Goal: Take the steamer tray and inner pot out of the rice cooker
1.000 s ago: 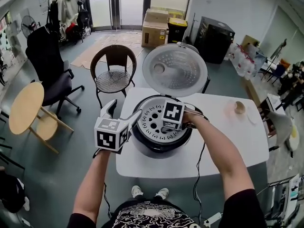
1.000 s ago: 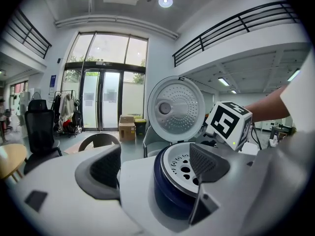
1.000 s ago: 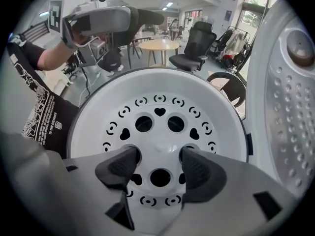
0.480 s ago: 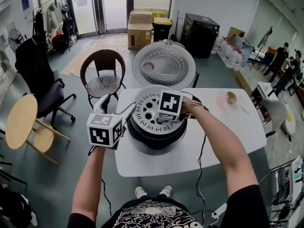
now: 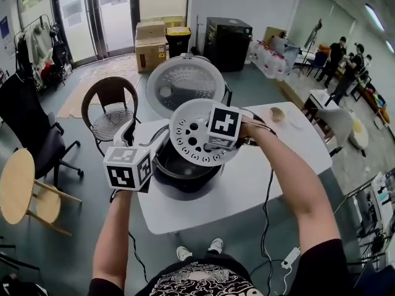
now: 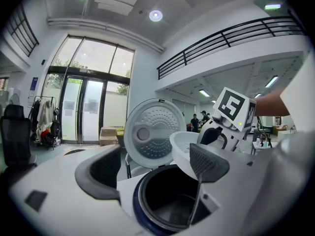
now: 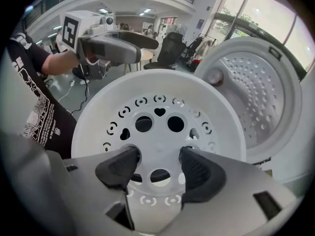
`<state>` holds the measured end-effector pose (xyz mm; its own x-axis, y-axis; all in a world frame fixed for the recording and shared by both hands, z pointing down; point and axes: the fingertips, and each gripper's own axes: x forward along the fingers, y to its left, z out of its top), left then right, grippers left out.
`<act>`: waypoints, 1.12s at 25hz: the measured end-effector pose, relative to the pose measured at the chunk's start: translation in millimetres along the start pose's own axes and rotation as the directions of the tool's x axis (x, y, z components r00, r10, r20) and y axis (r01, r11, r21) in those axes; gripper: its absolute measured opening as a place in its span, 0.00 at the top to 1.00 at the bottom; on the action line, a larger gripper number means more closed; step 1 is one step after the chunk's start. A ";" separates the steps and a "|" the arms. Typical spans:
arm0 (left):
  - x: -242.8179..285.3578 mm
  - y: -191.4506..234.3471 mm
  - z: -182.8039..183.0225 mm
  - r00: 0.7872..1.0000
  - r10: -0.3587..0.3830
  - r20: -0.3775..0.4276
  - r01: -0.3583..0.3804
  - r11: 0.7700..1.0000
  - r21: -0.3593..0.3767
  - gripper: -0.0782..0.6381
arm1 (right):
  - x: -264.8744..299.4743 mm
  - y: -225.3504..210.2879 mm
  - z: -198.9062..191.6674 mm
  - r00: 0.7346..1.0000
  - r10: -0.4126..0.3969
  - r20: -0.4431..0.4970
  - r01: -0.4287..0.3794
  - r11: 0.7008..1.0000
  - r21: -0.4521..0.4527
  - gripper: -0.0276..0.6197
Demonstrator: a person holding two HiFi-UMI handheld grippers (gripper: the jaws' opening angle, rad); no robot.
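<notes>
My right gripper is shut on the white perforated steamer tray, its fingers hooked into two of the tray's holes. The tray hangs tilted above the rice cooker, clear of its rim. The dark inner pot sits inside the cooker, and the lid stands raised behind. My left gripper is open just left of the cooker with nothing between its fingers. It also shows in the right gripper view as the left gripper beyond the tray.
The cooker stands on a white table; a small bowl lies at its far right. A wicker chair, a black office chair and a round wooden table stand left. A cable hangs off the table's front.
The right gripper has lifted the steamer tray up out of the cooker and tilted it, uncovering the inner pot. The left gripper has risen a little beside the cooker.
</notes>
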<state>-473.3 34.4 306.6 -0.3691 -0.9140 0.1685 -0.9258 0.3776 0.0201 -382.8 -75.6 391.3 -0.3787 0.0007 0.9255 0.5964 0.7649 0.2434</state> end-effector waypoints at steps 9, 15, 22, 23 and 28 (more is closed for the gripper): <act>47.7 -104.2 10.2 0.986 -0.167 0.012 0.166 0.986 0.022 0.29 | -44.8 -4.1 -102.5 0.997 -0.075 0.013 0.072 0.982 0.176 0.50; 79.9 -174.2 21.1 0.968 -0.252 0.009 0.251 0.966 0.060 0.29 | -63.5 -4.5 -178.7 0.993 -0.113 -0.018 0.114 0.961 0.250 0.50; 109.6 -354.6 36.7 0.950 -0.311 -0.014 0.311 0.947 0.079 0.29 | -129.4 23.7 -333.0 0.993 -0.116 0.031 0.102 0.954 0.283 0.50; 115.5 -384.8 37.3 0.947 -0.322 -0.018 0.323 0.943 0.084 0.29 | -138.2 28.4 -360.8 0.993 -0.113 0.032 0.099 0.952 0.289 0.50; 157.6 -528.3 24.8 0.926 -0.375 -0.036 0.377 0.921 0.093 0.29 | -166.9 45.6 -506.2 0.992 -0.124 0.011 0.113 0.937 0.330 0.50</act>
<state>-44.4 -312.8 298.0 0.0087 -0.9829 0.1840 -0.9999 -0.0106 -0.0095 65.9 -366.9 394.8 -0.4570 -0.0873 0.8852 0.2824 0.9294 0.2375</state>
